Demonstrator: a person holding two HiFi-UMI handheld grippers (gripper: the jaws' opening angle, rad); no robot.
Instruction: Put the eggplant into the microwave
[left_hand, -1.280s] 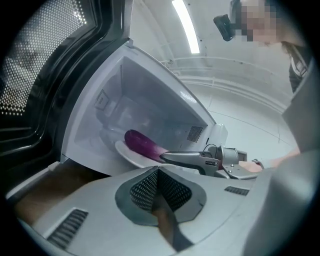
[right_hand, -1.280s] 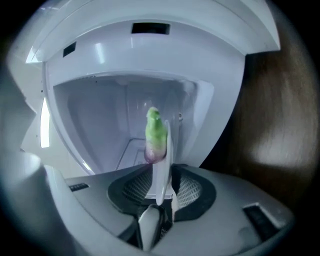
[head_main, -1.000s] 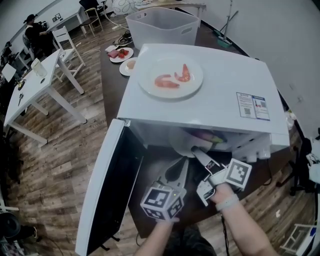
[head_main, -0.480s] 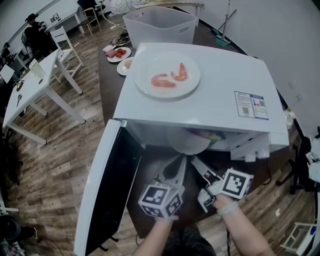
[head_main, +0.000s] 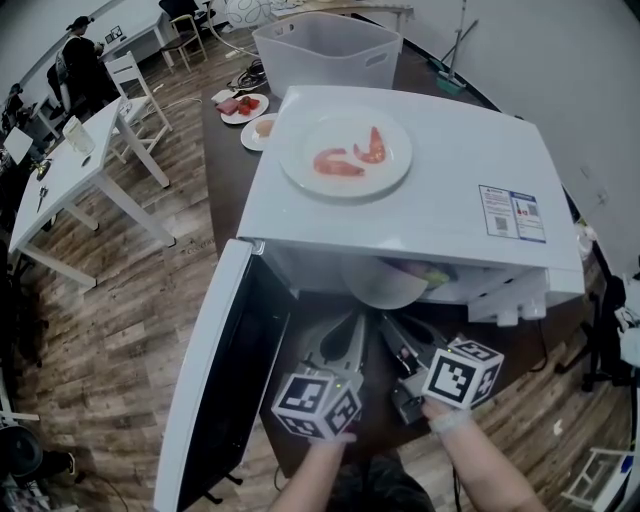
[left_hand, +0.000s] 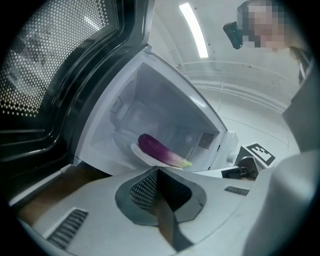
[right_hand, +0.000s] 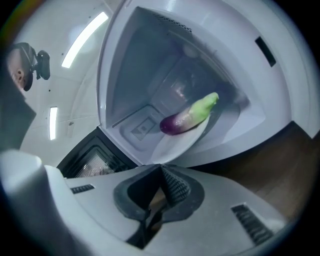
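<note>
The white microwave (head_main: 470, 160) stands with its door (head_main: 215, 390) swung open to the left. Inside, the purple eggplant (left_hand: 159, 151) with its green end lies on a white plate (left_hand: 137, 151); the right gripper view shows the eggplant (right_hand: 187, 117) on the plate (right_hand: 175, 142) too. From the head view only the plate's rim (head_main: 380, 285) and a bit of the eggplant (head_main: 425, 272) show. My left gripper (head_main: 348, 332) is shut and empty just before the opening. My right gripper (head_main: 390, 328) beside it has just been closing and is shut with nothing between its jaws.
A plate of shrimp (head_main: 345, 152) sits on top of the microwave. Behind it are a clear plastic bin (head_main: 325, 50) and two small plates of food (head_main: 240, 105). A white table (head_main: 70, 170), chairs and a person (head_main: 85, 60) are at the far left.
My right gripper has rolled, drawn its tip slightly back from the plate and closed its jaws on nothing. The left gripper has stayed put.
</note>
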